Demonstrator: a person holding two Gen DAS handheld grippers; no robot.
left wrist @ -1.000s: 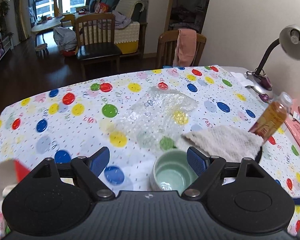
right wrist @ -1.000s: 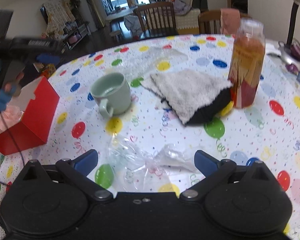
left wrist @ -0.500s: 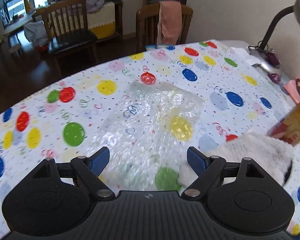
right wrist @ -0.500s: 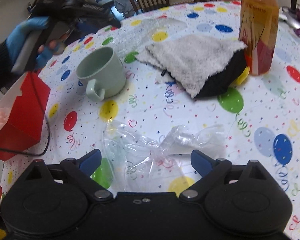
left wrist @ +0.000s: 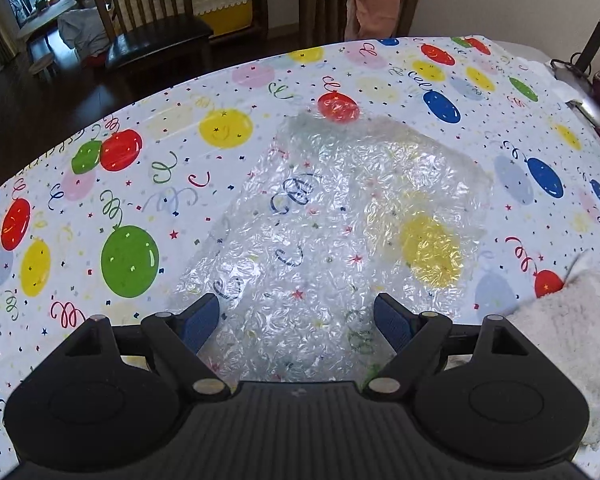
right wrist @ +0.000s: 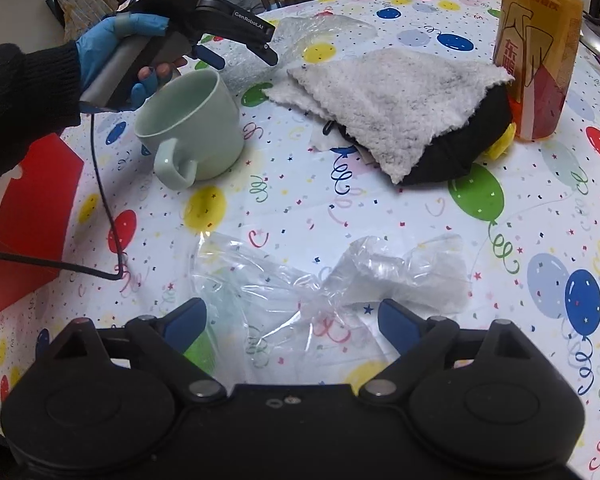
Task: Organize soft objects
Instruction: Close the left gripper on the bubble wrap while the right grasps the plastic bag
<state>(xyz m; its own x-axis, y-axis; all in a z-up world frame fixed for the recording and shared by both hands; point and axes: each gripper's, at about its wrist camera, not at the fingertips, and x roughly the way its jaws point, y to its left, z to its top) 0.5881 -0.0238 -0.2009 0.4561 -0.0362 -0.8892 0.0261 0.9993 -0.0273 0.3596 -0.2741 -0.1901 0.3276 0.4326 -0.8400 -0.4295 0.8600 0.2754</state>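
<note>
Right wrist shows my right gripper [right wrist: 292, 316] wide, straddling the plastic bag [right wrist: 328, 280], left gripper [left wrist: 296, 316] wide over bubble wrap [left wrist: 340, 220]; I judge either film could slide from closing pads.

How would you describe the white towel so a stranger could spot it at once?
Start at the tall orange drink bottle on the balloon tablecloth. Right beside it, the white towel is draped over a black bundle. It is the only fluffy thing there; the nearby cup is hard and the plastic bag is clear.
</note>
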